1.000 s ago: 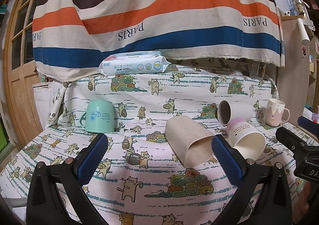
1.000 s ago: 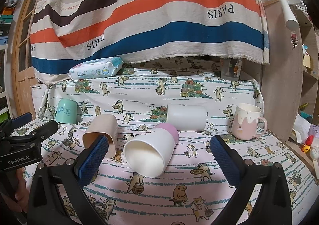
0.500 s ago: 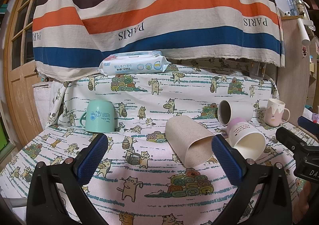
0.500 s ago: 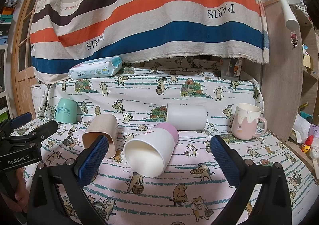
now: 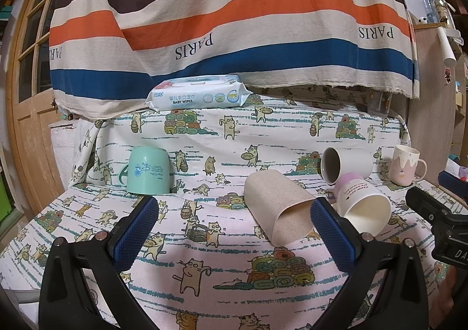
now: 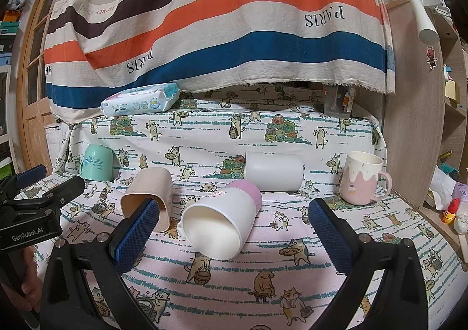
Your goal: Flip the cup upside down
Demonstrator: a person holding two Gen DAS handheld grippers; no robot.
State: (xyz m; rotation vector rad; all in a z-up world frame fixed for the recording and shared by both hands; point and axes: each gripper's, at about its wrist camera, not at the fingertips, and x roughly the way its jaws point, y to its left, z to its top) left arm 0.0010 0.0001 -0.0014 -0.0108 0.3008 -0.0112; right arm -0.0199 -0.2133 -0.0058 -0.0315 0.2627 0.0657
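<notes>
Left wrist view: both grippers wide open above a cat-print cloth carrying five cups; nothing is gripped.

The left gripper (image 5: 232, 224) has its jaws spread, with the beige cup (image 5: 278, 214) lying on its side between the blue pads (image 5: 136, 232), mouth toward the camera and close to the right-hand pad. Just right of it, the white cup with a pink base (image 5: 362, 205) also lies on its side, and a plain white cup (image 5: 346, 165) lies on its side behind that. A mint-green mug (image 5: 147, 170) stands upside down at the left; a pink-and-cream mug (image 5: 405, 165) stands upright at the far right. In the right wrist view, the right gripper (image 6: 232, 226) is likewise spread, framing the white cup with a pink base without touching it. A baby wipes pack (image 5: 199, 96) rests on the raised ledge below the striped cloth (image 5: 234, 23).
</notes>
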